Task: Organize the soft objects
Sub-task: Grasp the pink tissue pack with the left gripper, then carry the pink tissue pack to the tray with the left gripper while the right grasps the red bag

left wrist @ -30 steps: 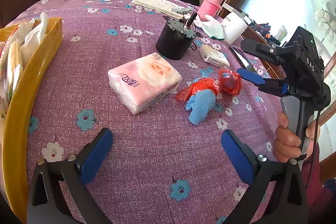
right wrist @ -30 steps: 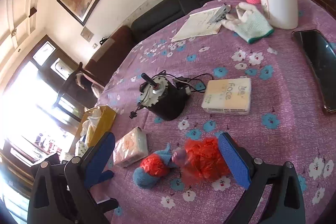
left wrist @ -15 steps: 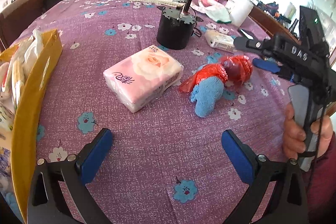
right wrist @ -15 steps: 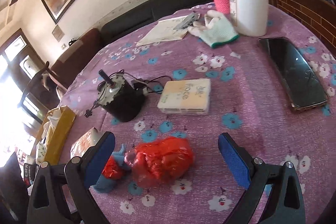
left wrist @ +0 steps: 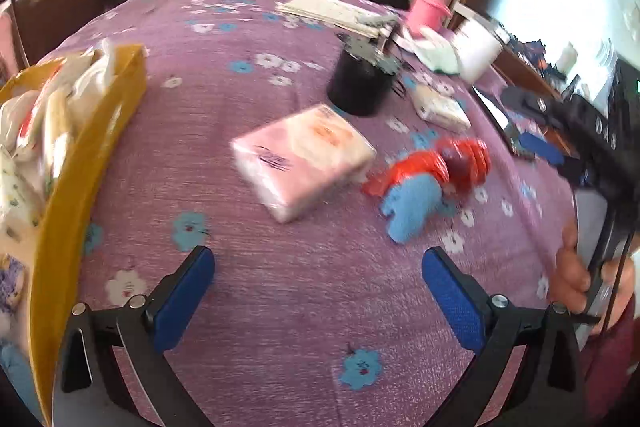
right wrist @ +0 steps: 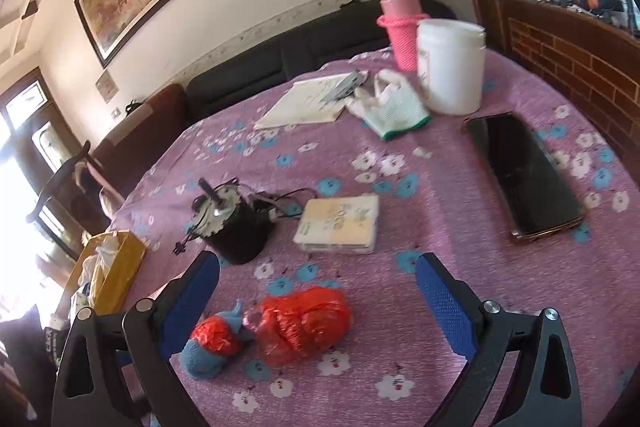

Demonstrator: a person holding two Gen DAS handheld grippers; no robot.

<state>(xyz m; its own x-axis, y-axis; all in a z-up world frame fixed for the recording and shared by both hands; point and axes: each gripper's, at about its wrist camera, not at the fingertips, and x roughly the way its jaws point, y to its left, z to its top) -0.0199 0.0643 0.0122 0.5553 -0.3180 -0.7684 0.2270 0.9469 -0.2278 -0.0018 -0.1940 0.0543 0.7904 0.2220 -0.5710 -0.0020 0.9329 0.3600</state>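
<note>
Currently the left gripper (left wrist: 318,291) hovers low over the purple flowered surface (left wrist: 280,307), its blue fingers (left wrist: 184,297) spread wide with nothing between them. Ahead of it lies the pink tissue pack (left wrist: 304,161), with the blue sock (left wrist: 412,205) and red plastic bag (left wrist: 456,163) touching each other just to its right. The right gripper (right wrist: 318,301), held in a hand (left wrist: 580,275) at the table's right edge, is likewise wide apart, framing the red bag. A yellow box (left wrist: 80,163) of soft items stands at far left.
</note>
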